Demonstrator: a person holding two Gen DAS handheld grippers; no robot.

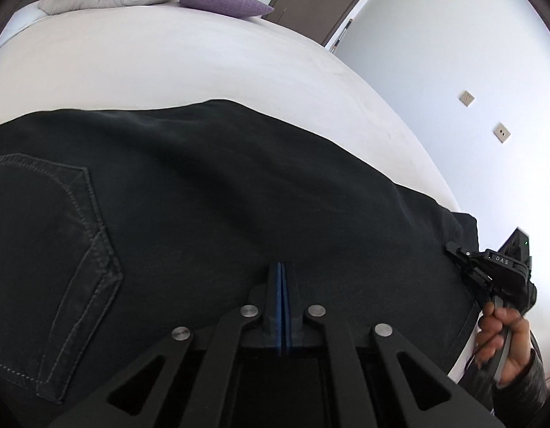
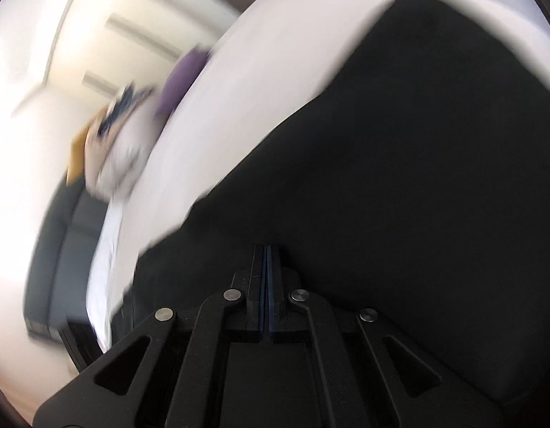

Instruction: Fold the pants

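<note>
The right gripper (image 2: 267, 249) has its fingers (image 2: 275, 285) closed together over the black pants (image 2: 400, 178). The pants lie on the white bed (image 2: 275, 71). The view is motion-blurred; a purple cushion (image 2: 178, 85) lies at the bed's far end.

right view: motion-blurred | pants (image 1: 203, 196): cut off left | pillow (image 2: 178, 82): smeared

White bed (image 1: 168, 64), purple cushion (image 1: 221, 0), pale wall (image 1: 453, 53), possibly grey sofa (image 2: 68, 232)

Matt black cloth pants (image 1: 203, 185), seemingly denim
</note>
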